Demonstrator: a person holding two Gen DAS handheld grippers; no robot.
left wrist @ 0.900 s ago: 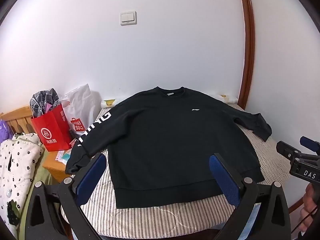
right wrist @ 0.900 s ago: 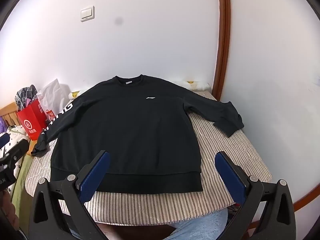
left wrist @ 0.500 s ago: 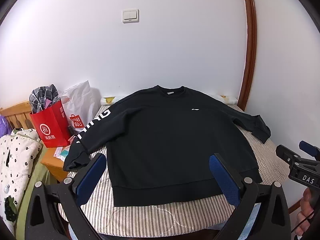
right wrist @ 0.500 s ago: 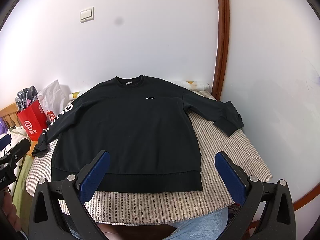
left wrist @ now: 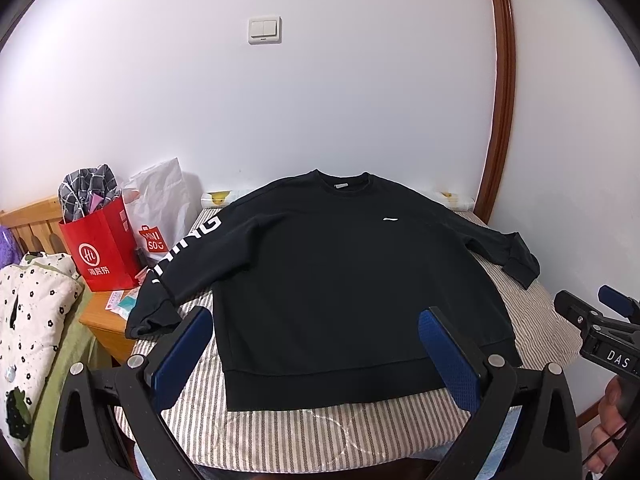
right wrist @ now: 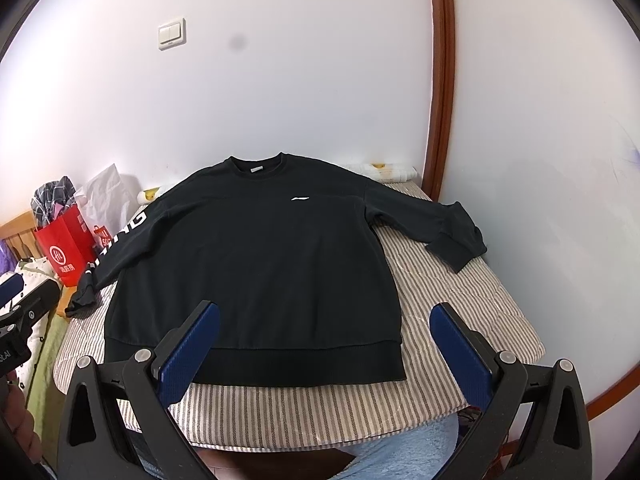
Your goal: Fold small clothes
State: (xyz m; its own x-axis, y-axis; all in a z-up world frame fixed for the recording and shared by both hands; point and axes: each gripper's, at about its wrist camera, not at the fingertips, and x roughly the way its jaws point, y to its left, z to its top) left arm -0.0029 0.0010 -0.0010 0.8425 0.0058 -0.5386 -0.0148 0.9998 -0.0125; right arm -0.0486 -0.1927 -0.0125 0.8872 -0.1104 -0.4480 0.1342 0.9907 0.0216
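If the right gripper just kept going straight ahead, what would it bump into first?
Probably the black sweatshirt: the open right gripper points over its hem, toward the body lying flat on the striped bed. Depth is hard to judge in the fisheye view.

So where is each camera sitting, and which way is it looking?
Left wrist view: sits on the left gripper, looks forward over the black sweatshirt on the striped bed toward the wall; its open jaws show, plus the right gripper at the right edge.
Right wrist view: sits on the right gripper, looks the same way; its open jaws and the person's jeans knee show.
Both share the sweatshirt, bed, light switch and red bag.
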